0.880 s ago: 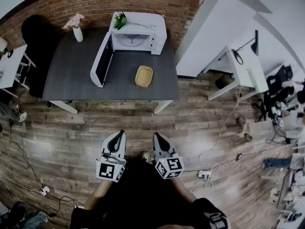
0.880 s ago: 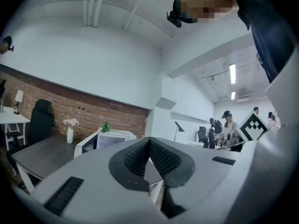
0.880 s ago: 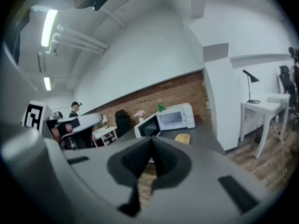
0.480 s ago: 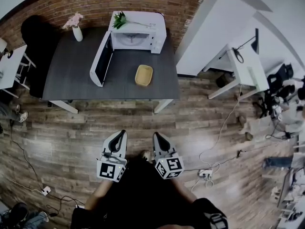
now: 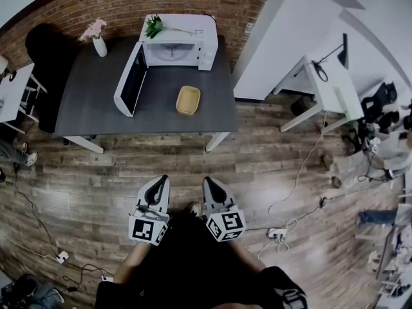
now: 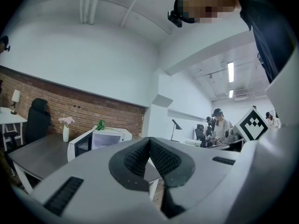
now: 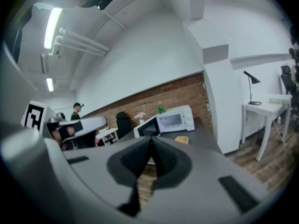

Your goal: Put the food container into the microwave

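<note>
A tan food container (image 5: 187, 100) lies on the dark table (image 5: 90, 102), in front of a white microwave (image 5: 174, 42) whose door (image 5: 129, 89) hangs open to the left. In the right gripper view the container (image 7: 182, 139) and microwave (image 7: 175, 119) stand far ahead. The microwave (image 6: 100, 140) also shows in the left gripper view. My left gripper (image 5: 159, 181) and right gripper (image 5: 209, 184) are held close to the person's body over the wood floor, well short of the table. Both are shut with nothing between the jaws.
A vase of pink flowers (image 5: 95, 36) stands at the table's back left and a green plant (image 5: 154, 26) sits on the microwave. A black chair (image 5: 42, 56) is left of the table. A white desk with a lamp (image 5: 328, 85) stands right. Cables (image 5: 302, 172) cross the floor.
The table and microwave have shifted slightly left and up in the head view. Both grippers have stayed shut and held in the same place near the body.
</note>
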The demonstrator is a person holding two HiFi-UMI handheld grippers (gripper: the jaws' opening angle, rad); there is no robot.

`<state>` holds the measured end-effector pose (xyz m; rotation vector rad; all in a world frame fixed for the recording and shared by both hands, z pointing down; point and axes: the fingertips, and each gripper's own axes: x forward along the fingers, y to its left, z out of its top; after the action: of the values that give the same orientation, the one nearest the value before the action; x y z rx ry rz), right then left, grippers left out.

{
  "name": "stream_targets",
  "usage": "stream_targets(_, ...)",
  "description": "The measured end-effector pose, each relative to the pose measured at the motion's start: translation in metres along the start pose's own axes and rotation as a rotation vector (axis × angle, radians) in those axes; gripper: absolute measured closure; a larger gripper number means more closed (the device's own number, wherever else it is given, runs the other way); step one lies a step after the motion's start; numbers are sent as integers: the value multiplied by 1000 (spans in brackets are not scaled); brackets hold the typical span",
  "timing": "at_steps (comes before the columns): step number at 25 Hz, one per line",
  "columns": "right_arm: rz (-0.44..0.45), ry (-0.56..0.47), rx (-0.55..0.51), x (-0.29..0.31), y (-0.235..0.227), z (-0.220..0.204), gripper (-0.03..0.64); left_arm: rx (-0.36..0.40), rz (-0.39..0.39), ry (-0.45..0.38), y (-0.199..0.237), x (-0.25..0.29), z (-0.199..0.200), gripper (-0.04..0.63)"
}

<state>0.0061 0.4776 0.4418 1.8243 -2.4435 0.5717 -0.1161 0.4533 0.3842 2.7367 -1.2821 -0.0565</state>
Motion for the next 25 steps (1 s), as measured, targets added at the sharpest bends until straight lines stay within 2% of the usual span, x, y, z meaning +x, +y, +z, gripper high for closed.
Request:
stream_targets(8,48,5,-13,-10,-24,2,584,-29,21,10,-28,16,-5,560)
stream_targets(16,67,15,-9,-11,-49,-1,584,-8,27,48,-46,30,-20,560)
stream_targets(25,31,23,-1,18,-67,-1,584,-18,6,57,-22,67,-29,560)
